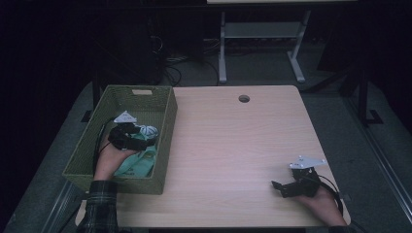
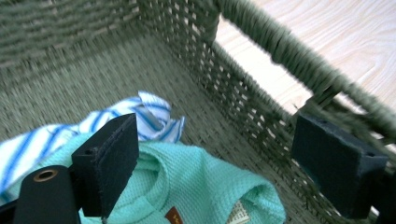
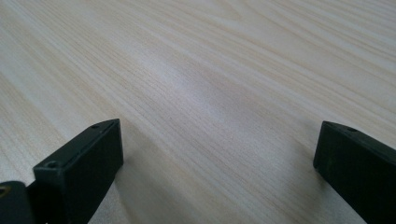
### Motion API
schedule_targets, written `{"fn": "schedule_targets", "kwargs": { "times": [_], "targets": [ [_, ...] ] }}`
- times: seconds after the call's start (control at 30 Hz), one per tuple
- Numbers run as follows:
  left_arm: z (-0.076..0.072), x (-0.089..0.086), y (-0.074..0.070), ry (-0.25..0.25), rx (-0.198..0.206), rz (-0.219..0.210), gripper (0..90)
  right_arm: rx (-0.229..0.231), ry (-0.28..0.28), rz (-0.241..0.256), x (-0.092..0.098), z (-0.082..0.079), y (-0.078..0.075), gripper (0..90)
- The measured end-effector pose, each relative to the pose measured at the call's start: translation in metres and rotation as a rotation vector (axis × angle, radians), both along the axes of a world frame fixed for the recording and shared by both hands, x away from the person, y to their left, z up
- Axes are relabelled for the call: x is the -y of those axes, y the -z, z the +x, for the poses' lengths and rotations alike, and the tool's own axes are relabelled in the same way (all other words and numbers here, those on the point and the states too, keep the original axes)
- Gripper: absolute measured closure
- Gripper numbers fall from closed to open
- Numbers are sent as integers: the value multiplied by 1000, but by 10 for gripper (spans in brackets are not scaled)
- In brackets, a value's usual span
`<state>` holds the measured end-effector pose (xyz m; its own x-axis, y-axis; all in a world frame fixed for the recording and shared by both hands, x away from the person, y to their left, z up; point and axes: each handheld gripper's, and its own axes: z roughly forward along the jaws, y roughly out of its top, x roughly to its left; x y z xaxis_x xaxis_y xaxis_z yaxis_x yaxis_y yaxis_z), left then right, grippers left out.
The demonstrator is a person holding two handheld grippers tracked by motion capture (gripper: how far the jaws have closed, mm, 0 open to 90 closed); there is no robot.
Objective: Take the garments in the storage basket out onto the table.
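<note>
A green woven basket (image 1: 165,127) stands at the table's left side. Inside it lie a mint green garment (image 1: 141,162) and a blue-and-white striped cloth (image 1: 148,130). My left gripper (image 1: 137,135) hovers inside the basket just above the clothes. In the left gripper view its jaws stand wide apart over the mint garment (image 2: 196,182), with the striped cloth (image 2: 149,114) beyond and nothing held. My right gripper (image 1: 278,186) rests low over the bare table near the front right corner, open, with only wood grain (image 3: 210,107) between its jaws.
The light wooden table (image 1: 233,145) has a round cable hole (image 1: 244,98) near its far edge. The basket wall (image 2: 261,116) rises close to the left gripper's right jaw. A white desk frame (image 1: 262,43) stands on the dark floor beyond.
</note>
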<state>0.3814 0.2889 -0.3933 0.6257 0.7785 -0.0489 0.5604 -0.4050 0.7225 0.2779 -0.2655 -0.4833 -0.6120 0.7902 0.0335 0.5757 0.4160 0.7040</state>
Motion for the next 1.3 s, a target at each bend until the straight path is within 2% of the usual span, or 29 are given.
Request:
{"fn": "schedule_targets", "kwargs": {
  "times": [0.03,0.07,0.1,0.27,0.3,0.33,0.37,0.4,0.57,0.67,0.73,0.9,0.93,1.0,1.03,1.1,1.13,1.2,1.27,1.3],
  "targets": [
    [1,1,2,-8,-16,27,143,0,0,0,0,0,0,10],
    [1,1,4,-12,-27,36,143,-3,2,0,0,0,0,10],
    [1,1,4,-12,-27,36,143,1,0,0,0,0,0,10],
    [3,3,9,-20,-79,57,143,0,0,0,0,0,0,10],
    [4,3,12,-20,-103,73,143,0,0,0,0,0,0,10],
    [4,3,12,-20,-103,73,143,0,0,0,0,0,0,10],
    [4,4,14,-20,-133,75,143,1,0,0,0,0,0,10],
    [4,4,14,-20,-133,75,143,0,0,0,0,0,0,10],
    [6,7,20,-7,-186,95,143,0,0,0,0,0,0,10],
    [6,7,22,-9,-199,106,155,0,0,0,0,0,0,10],
    [6,8,23,-13,-214,115,234,0,0,0,0,0,0,10],
    [7,8,26,-16,-252,120,250,0,0,0,0,0,0,10],
    [8,8,27,-16,-259,119,306,0,0,0,0,0,0,10],
    [8,8,28,-17,-275,117,323,-3,3,1,0,0,0,10],
    [8,6,28,-11,-301,125,394,0,0,0,0,0,0,10],
    [9,6,28,-8,-312,128,413,0,0,0,0,0,0,10],
    [9,5,29,-2,-328,124,479,0,0,0,0,0,0,10],
    [9,5,28,-4,-334,113,563,0,0,0,0,0,0,10],
    [9,4,27,-10,-345,114,592,-1,1,0,0,0,0,10],
    [9,3,27,-29,-356,112,670,0,0,0,0,0,0,10]
  ]
}}
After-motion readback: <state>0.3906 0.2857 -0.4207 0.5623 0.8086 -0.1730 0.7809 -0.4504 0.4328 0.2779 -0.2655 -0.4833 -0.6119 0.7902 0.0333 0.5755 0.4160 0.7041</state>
